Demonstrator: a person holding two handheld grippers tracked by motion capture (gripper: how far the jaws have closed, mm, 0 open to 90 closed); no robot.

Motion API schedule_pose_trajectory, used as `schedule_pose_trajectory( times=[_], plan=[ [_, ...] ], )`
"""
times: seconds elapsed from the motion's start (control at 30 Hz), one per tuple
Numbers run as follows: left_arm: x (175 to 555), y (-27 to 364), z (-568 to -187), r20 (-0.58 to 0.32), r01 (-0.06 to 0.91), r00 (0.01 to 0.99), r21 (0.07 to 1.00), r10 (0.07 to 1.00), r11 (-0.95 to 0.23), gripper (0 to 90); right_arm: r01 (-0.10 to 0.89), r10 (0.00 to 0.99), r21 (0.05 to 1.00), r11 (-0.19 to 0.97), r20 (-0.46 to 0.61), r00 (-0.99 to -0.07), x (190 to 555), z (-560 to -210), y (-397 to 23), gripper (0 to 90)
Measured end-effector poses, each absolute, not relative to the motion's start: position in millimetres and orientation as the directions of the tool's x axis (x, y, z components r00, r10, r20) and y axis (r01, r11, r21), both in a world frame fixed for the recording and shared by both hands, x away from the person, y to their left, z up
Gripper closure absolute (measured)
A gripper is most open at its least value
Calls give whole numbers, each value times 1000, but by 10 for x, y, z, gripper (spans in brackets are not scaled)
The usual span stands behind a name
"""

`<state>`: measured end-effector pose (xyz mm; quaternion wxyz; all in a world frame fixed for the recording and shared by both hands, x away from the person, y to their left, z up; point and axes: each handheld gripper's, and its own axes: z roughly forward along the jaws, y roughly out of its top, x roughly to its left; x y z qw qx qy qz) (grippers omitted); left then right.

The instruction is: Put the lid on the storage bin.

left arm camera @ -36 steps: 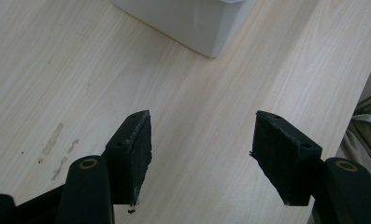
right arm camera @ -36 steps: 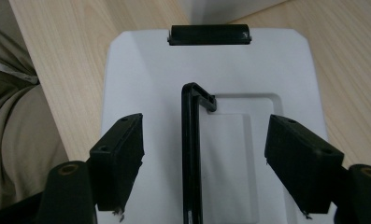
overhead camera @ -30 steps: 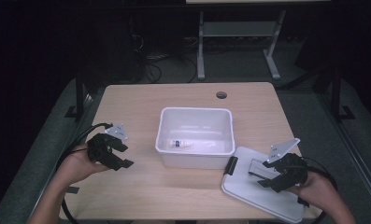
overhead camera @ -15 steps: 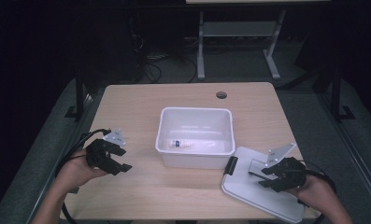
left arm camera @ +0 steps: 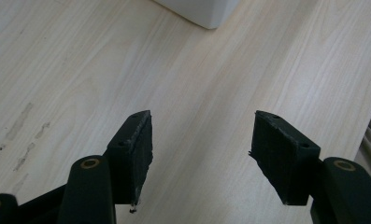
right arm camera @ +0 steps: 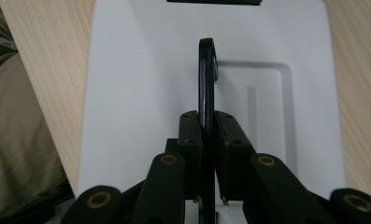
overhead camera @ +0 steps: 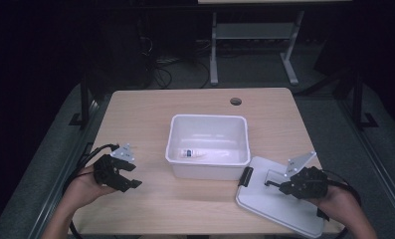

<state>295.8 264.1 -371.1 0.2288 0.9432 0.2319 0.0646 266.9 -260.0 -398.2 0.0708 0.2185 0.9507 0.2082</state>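
A: Both grippers are on the table, and the right gripper [overhead camera: 277,185] has its jaws clamped flat on the black handle [right arm camera: 206,79] of the white lid [overhead camera: 264,204]. Those jaws have just been closing, and the handle now stands upright on edge between the pads.

B: And the left gripper [overhead camera: 131,175]?

A: Jaws standing moderately apart, nothing between them, just bare wood of the table [left arm camera: 80,70] in the left gripper view. It hovers low near the table's left edge, well apart from the bin.

B: Give the count.

A: Two grippers, two hands, one white bin [overhead camera: 208,169] at the middle of the table, one lid lying flat just beside the bin's front right corner, one handle on that lid, and one small tube-like item [overhead camera: 192,154] lying inside the bin. One round hole [overhead camera: 236,101] sits in the tabletop behind the bin.

B: What differs from a second ago?

A: The left hand [overhead camera: 83,186] sits lower and nearer the front edge than before. The right hand [overhead camera: 334,199] has kept its place over the lid; its jaws, wide back then, are now pinched together.
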Motion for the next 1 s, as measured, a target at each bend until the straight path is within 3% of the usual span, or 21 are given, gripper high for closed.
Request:
schedule_pose_trajectory(
  times=[1.0],
  plan=[
    [2841, 2685, -4112, -29, 426, 877, 507, 479, -750, 385, 402, 448, 425, 811, -12, -894, 2777, -3958, -2710, 844]
  ],
)
